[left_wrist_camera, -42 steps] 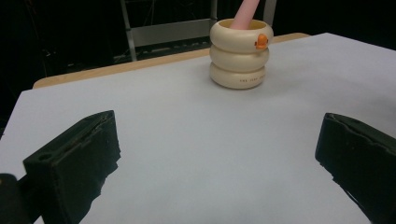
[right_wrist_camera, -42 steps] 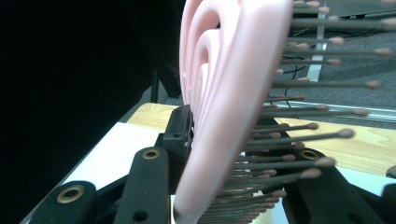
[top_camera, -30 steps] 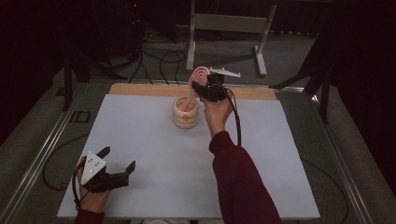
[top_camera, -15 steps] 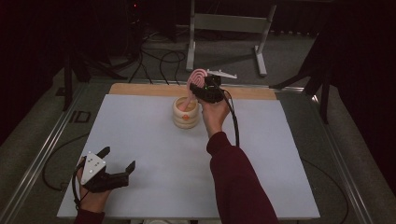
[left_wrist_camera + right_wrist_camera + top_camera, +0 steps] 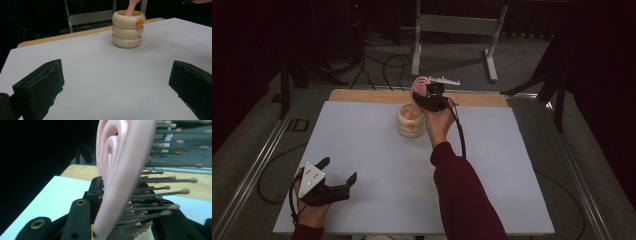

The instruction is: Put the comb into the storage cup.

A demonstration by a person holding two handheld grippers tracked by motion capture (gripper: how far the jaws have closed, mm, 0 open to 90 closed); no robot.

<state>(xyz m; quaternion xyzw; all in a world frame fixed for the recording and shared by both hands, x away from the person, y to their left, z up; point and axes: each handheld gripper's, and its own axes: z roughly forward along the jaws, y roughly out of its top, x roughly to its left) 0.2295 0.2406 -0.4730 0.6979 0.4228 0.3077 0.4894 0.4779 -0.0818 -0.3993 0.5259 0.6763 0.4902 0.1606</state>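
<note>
A pink hairbrush (image 5: 418, 85) stands upright with its handle down inside a cream ringed cup (image 5: 409, 120) at the far middle of the white table. My right gripper (image 5: 422, 98) is shut on the brush, just above the cup's rim. In the right gripper view the brush (image 5: 120, 170) and its bristles stand close up between the right gripper's (image 5: 125, 207) black jaws. My left gripper (image 5: 338, 169) rests open at the near left with nothing in it. In its own view the left gripper (image 5: 117, 82) faces the cup (image 5: 127, 30), far ahead, with the pink handle (image 5: 132, 6) in it.
The white table top (image 5: 362, 150) has a wooden strip (image 5: 362, 96) along its far edge. Metal rails run along both sides. Beyond the table stand a grey metal frame (image 5: 457, 25) and cables on the dark floor.
My right gripper and the brush have edged slightly left and down over the cup. The left gripper has stayed still.
</note>
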